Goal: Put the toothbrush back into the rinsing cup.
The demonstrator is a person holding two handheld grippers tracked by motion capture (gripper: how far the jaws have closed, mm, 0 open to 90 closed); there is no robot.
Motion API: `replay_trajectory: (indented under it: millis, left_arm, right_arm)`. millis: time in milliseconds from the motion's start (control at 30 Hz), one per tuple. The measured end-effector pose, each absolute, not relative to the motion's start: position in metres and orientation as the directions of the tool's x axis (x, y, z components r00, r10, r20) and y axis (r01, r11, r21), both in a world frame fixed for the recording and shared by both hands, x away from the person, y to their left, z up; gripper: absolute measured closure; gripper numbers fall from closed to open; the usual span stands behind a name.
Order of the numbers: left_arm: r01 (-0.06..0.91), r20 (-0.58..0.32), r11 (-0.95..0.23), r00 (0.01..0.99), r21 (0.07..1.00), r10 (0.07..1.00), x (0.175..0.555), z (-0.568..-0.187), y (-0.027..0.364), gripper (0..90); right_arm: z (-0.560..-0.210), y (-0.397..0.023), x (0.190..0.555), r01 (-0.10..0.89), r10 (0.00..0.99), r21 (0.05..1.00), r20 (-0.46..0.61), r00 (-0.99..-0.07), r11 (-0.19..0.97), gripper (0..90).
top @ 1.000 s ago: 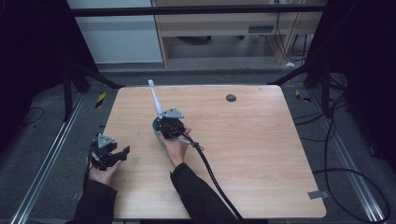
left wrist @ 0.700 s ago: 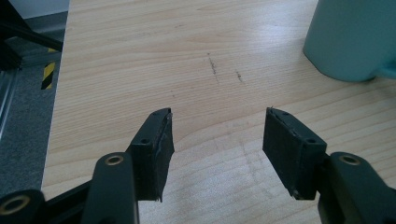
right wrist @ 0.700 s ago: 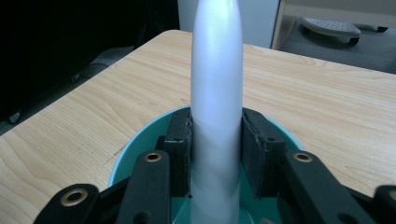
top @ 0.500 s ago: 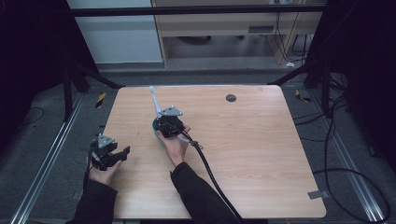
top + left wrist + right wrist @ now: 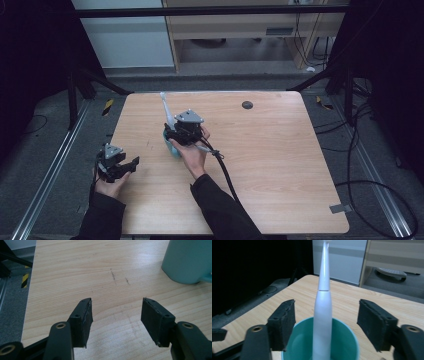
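A white electric toothbrush [image 5: 322, 310] stands in a teal cup [image 5: 344, 345] and leans toward the far edge of the table. My right gripper [image 5: 325, 307] hovers just over the cup's rim. Its jaws have just been opening and now stand wide on either side of the toothbrush without touching it. From above, the toothbrush [image 5: 166, 107] rises out of the cup [image 5: 171, 149] just beyond my right gripper [image 5: 173, 132]. My left gripper [image 5: 131, 164] rests open and empty near the table's left edge. In the left gripper view its jaws [image 5: 116, 305] point at the cup [image 5: 187, 260].
The wooden table [image 5: 280, 165] has a small dark round spot [image 5: 247, 105] near its far edge. A black cable [image 5: 225, 172] trails from the right gripper across the table toward the person. Metal frame rails and cables lie around the table on the floor.
The right hand has lifted slightly over the cup. The toothbrush tip sits a little lower than a second ago. The left hand has stayed put.
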State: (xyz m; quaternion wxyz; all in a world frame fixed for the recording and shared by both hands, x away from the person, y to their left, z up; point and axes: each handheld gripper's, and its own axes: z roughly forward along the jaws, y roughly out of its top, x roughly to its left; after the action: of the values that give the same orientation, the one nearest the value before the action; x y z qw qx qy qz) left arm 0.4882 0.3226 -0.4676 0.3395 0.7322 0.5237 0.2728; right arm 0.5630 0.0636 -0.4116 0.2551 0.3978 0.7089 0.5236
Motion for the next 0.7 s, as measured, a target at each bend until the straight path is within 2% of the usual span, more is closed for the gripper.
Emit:
replay_trajectory:
  millis: [233,700]
  left_arm:
    - [0.568,0.051,-0.221,0.3,0.793,0.952,0.487,-0.466,0.323,41.2]
    - [0.577,0.035,-0.206,0.294,0.79,0.955,0.487,-0.466,0.324,40.7]
  right_arm:
    - [-0.395,0.01,0.548,0.319,0.817,0.939,0.082,-0.571,0.129,20.5]
    - [-0.407,-0.1,0.517,0.357,0.869,0.919,0.032,-0.494,0.169,12.0]
